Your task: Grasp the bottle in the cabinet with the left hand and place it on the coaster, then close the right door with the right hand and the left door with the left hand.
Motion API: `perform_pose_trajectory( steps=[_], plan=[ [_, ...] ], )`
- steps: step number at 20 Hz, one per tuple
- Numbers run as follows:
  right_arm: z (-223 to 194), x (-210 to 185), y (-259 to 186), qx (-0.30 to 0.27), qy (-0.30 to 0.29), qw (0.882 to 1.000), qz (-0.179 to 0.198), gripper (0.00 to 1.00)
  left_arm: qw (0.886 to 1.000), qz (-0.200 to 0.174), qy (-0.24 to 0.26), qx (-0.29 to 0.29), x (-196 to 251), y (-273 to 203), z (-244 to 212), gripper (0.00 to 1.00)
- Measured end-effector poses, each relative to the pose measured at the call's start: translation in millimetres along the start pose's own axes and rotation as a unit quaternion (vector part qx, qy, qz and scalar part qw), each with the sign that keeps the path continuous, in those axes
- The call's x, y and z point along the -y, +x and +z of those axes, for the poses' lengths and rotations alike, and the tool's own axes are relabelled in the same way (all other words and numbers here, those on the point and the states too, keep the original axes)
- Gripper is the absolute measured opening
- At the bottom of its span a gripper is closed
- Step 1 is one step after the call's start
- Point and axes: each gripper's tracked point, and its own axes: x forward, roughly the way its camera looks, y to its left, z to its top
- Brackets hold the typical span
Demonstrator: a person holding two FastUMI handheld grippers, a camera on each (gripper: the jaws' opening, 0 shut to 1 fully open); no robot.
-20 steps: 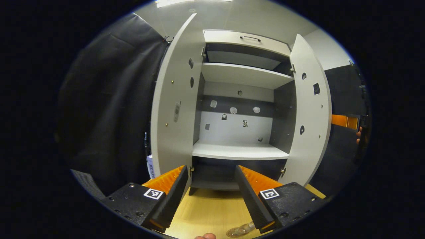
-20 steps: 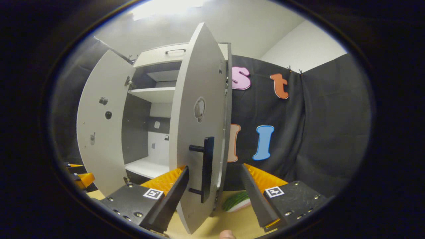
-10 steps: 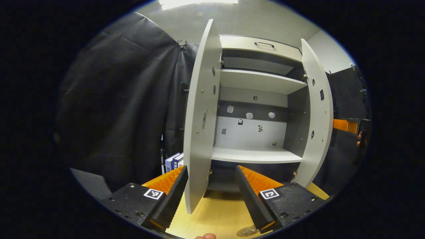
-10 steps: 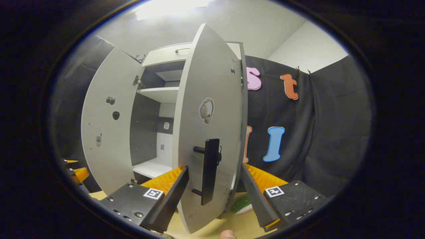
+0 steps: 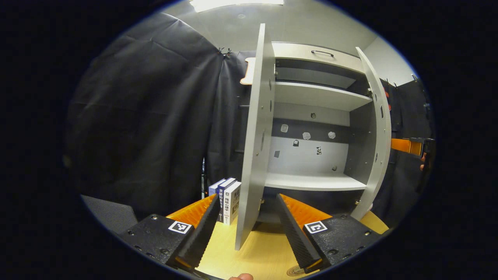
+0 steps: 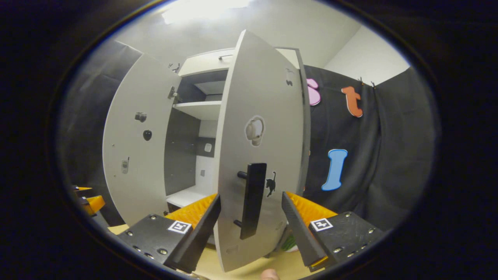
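R gripper (image 6: 251, 229) jaws open, straddling the R door (image 6: 260, 128) by its black handle (image 6: 252, 204). L gripper (image 5: 247, 229) jaws open, straddling the L door (image 5: 255, 155) edge. Both doors standing open. Rigid hinged panels, prob swinging light: push the flat face near the handle, no squeezing needed. Coaster (image 5: 295, 270) lying near on bench (image 5: 264, 252).

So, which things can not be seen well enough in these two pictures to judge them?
- Coaster, left gripper view: cut by the bottom edge and the finger; whether the bottle stands on it cannot be told.
- Green thing, right gripper view: mostly behind the right door.
- Books, left gripper view: partly behind the left door.
- Stickers on the cabinet's back wall: too small.
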Motion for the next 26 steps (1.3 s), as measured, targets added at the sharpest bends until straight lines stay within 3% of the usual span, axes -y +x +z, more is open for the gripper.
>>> perform_pose_trajectory(
  steps=[13,14,15,26],
  plan=[
    [0,-31,0,-0.005,-0.004,1.000,0.022,0.96,0.999,0.041,-0.008,-0.004,-37,1,-5,0.90],
    [0,-32,0,-0.005,-0.004,1.000,0.022,0.92,0.999,0.042,-0.008,-0.005,-40,1,-6,0.88],
    [0,-34,0,-0.004,-0.004,1.000,0.022,0.95,0.999,0.043,-0.008,-0.004,-43,1,-6,0.90],
    [7,-42,3,-0.003,-0.012,1.000,0.014,0.92,0.999,0.039,-0.016,-0.010,-58,21,-8,0.90]
  ],
)
